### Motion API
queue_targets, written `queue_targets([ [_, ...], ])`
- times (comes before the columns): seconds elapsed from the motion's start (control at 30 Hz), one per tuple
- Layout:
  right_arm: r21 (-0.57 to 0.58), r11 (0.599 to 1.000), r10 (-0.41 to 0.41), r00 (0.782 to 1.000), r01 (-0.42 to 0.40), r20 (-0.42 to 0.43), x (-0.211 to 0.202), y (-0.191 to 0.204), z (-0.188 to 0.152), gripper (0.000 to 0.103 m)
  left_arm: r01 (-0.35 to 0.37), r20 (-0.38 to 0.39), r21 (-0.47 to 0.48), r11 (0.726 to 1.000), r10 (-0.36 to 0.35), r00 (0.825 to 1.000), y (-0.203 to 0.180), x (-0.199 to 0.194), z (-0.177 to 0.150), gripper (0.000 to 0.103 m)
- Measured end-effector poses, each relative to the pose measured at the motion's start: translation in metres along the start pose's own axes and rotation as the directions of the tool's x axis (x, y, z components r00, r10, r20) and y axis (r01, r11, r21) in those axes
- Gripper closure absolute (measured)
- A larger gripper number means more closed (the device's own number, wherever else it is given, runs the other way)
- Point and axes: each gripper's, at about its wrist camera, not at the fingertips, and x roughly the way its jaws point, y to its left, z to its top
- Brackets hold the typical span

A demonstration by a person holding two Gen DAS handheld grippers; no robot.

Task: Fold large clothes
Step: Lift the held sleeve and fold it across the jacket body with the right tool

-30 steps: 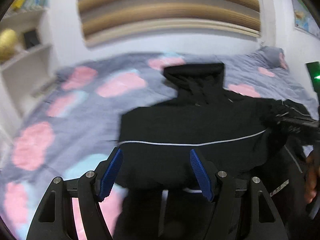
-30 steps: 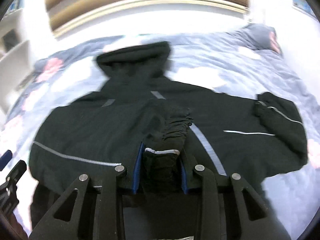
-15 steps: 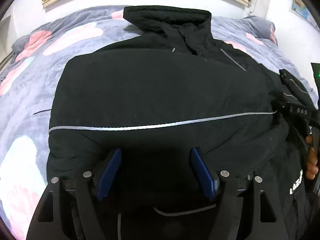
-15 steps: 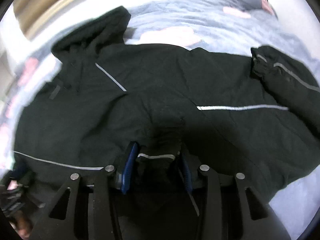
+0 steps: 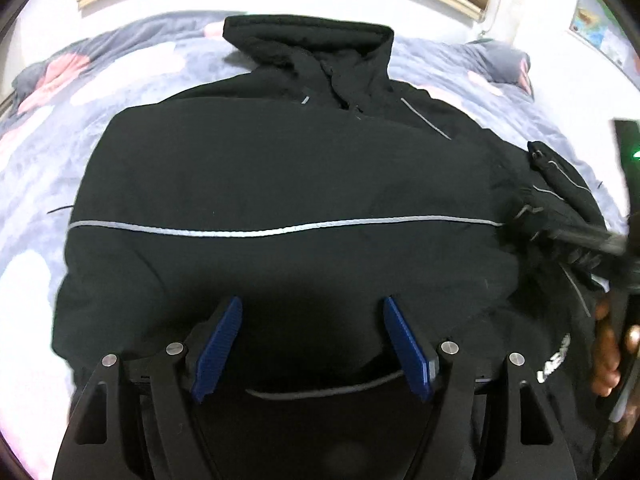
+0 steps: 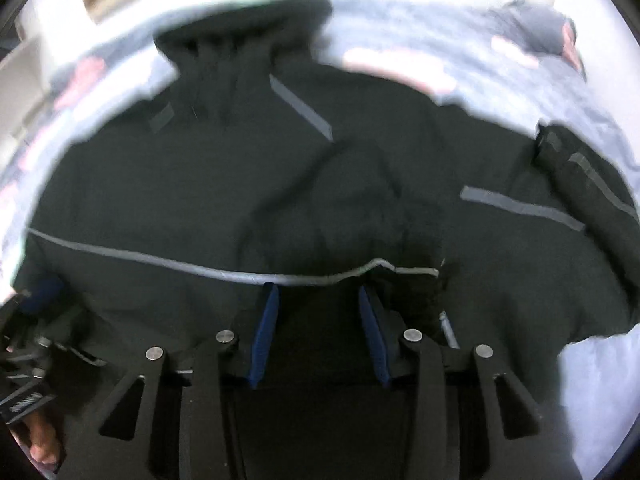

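The black jacket [image 5: 280, 184] lies spread on the flowered bed [image 5: 48, 128], hood at 12 o'clock, with the left gripper [image 5: 312, 340] and right gripper [image 6: 318, 328] both spread apart over its near fabric.

Both fisheye cameras look forward and down, very close over the black hooded jacket with thin grey reflective stripes [image 5: 280, 184] [image 6: 248, 184] on the grey bed cover with pink patches [image 5: 44, 128]. The left view is sharp, the right blurred; both face the hood.
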Motion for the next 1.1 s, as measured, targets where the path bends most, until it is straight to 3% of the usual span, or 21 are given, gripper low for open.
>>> queue_targets([
  [0.1,-0.027,1.000,0.000,1.000,0.000,0.004,-0.002,0.002,0.001,0.059,0.007,0.038,-0.003,1.000,-0.007,0.999,0.001,0.005,-0.005,0.026],
  [0.23,0.024,0.993,0.115,0.993,-0.116,0.025,-0.025,-0.019,0.008,0.061,-0.029,0.096,0.028,0.999,0.026,0.995,-0.005,0.004,-0.014,0.025],
  [0.3,0.051,0.989,0.134,0.989,-0.137,0.062,-0.043,-0.039,0.012,0.061,-0.034,0.108,0.031,0.999,0.031,0.994,-0.006,0.003,-0.015,0.025],
  [0.43,0.068,0.998,-0.003,0.988,-0.007,0.151,-0.072,-0.087,0.025,0.059,-0.030,0.121,0.027,0.999,0.026,0.992,-0.004,0.004,-0.014,0.025],
  [0.57,0.145,0.987,-0.091,0.981,0.066,0.170,-0.075,-0.143,0.036,0.057,-0.034,0.130,0.028,0.999,0.030,0.991,-0.004,0.002,-0.016,0.025],
  [0.67,0.210,0.975,-0.105,0.979,0.067,0.175,-0.069,-0.185,0.041,0.050,-0.035,0.137,0.028,0.999,0.031,0.990,-0.005,0.003,-0.017,0.025],
  [0.83,0.268,0.959,-0.138,0.980,0.095,0.146,-0.040,-0.225,0.054,0.048,-0.030,0.145,0.026,0.999,0.026,0.989,-0.004,0.004,-0.018,0.024],
  [1.0,0.264,0.956,-0.164,0.979,0.128,0.118,-0.006,-0.236,0.065,0.047,-0.028,0.147,0.024,0.999,0.024,0.989,-0.004,0.006,-0.018,0.023],
  [1.1,0.282,0.951,-0.158,0.982,0.123,0.105,0.006,-0.239,0.069,0.036,-0.026,0.147,0.023,0.999,0.023,0.989,-0.004,0.006,-0.018,0.023],
])
